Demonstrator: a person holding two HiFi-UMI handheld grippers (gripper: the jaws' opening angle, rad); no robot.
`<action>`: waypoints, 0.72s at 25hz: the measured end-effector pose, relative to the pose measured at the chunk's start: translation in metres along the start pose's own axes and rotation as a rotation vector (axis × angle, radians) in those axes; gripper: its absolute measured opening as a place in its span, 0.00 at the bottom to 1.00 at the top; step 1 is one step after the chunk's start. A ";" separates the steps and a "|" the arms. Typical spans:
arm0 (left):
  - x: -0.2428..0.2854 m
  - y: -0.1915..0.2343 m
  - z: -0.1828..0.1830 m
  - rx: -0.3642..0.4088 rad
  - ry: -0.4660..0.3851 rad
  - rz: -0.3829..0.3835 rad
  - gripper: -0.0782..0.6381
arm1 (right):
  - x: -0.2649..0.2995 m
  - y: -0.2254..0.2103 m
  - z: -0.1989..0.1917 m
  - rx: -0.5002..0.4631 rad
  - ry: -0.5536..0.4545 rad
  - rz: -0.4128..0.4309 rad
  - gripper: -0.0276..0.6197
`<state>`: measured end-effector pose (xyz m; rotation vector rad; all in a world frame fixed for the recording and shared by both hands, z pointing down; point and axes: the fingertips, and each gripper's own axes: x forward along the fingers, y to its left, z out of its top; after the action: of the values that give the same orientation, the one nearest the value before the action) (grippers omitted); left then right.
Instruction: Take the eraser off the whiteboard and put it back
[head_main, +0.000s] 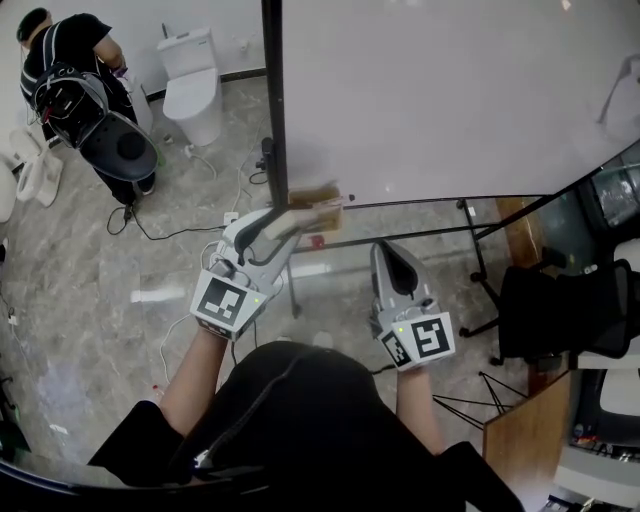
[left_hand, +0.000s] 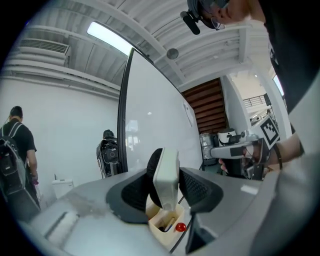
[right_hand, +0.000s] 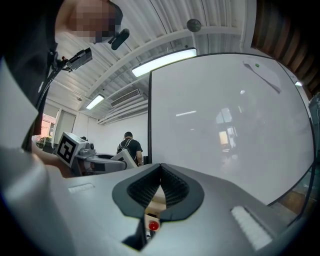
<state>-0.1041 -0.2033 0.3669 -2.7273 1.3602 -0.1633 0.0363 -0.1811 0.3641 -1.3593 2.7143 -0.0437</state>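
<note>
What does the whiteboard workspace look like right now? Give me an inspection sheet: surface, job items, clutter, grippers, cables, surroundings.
Surface: whiteboard, nothing written on it, only reflections.
Job's things: eraser, clamped upright in the left gripper, beside the board.
Clutter: small beige box at the board's ledge, near the left edge, with a small red round thing in it.
Grippers: left gripper shut on the eraser; right gripper shut, nothing held.
Cables: loose cables on the floor left of the board.
Surroundings: stone-look floor, a person with a backpack, a toilet, a black chair.
</note>
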 end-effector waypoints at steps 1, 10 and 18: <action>-0.003 0.000 0.001 -0.006 -0.008 0.005 0.37 | -0.001 0.001 0.001 -0.001 -0.002 0.000 0.06; -0.019 0.000 0.013 -0.049 -0.060 0.028 0.37 | -0.008 0.004 0.004 -0.001 -0.005 0.000 0.06; -0.021 -0.002 0.015 -0.067 -0.085 0.015 0.37 | -0.008 0.004 0.004 -0.001 -0.003 0.005 0.06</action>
<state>-0.1128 -0.1849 0.3508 -2.7426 1.3869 -0.0002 0.0384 -0.1728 0.3609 -1.3518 2.7160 -0.0398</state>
